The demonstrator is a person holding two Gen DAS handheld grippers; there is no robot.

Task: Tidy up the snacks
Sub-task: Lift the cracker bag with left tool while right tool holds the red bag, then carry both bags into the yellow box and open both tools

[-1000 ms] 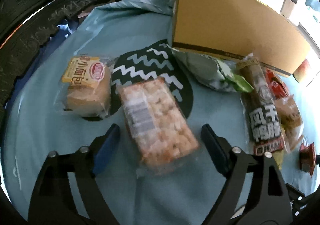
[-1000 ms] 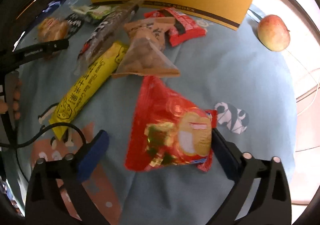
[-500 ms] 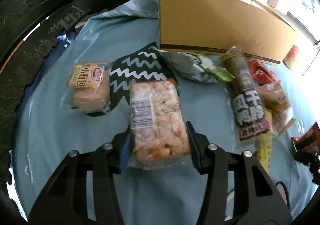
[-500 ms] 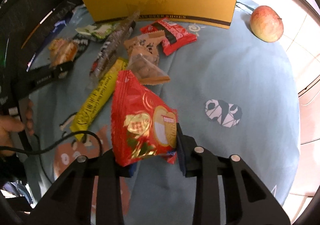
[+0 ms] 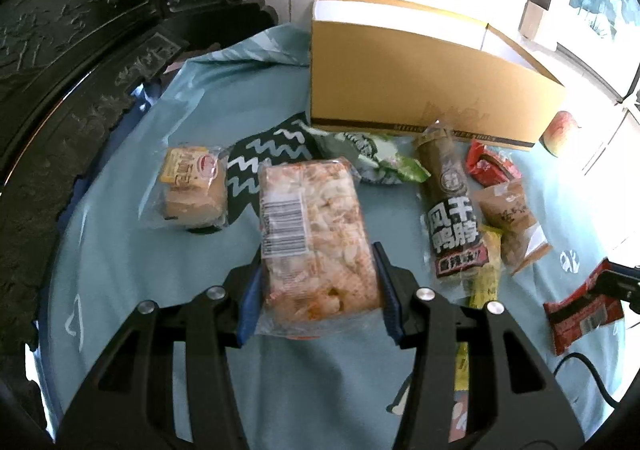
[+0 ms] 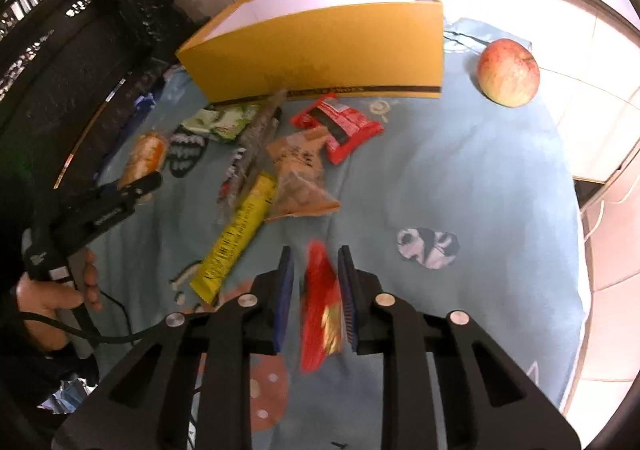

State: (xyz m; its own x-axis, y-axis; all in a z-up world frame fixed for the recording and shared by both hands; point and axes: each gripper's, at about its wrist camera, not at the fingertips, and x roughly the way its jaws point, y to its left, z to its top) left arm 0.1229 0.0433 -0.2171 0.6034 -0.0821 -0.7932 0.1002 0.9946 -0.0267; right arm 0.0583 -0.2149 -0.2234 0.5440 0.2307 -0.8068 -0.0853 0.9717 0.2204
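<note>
My left gripper (image 5: 318, 290) is shut on a clear pack of pale crispy snack (image 5: 316, 234) and holds it above the blue cloth. My right gripper (image 6: 314, 286) is shut on a red snack bag (image 6: 320, 310), held edge-on and lifted; the bag also shows in the left wrist view (image 5: 582, 310). An open yellow cardboard box (image 6: 320, 46) stands at the back, also in the left wrist view (image 5: 432, 90). Loose snacks lie before it: a small bun pack (image 5: 192, 186), a green bag (image 5: 372, 158), a dark long pack (image 5: 452, 206), a yellow bar (image 6: 236, 238), a brown bag (image 6: 300, 178), a red wrapper (image 6: 340, 122).
An apple (image 6: 508, 72) sits on the cloth right of the box. Dark carved wooden furniture (image 5: 80, 30) borders the table on the left. The left gripper and the hand holding it (image 6: 80, 218) show at the left of the right wrist view. A cable (image 6: 116, 334) trails from it.
Both grippers closed on their snacks and lifted them. The red bag turned edge-on between the right fingers. The box now shows its open top.
</note>
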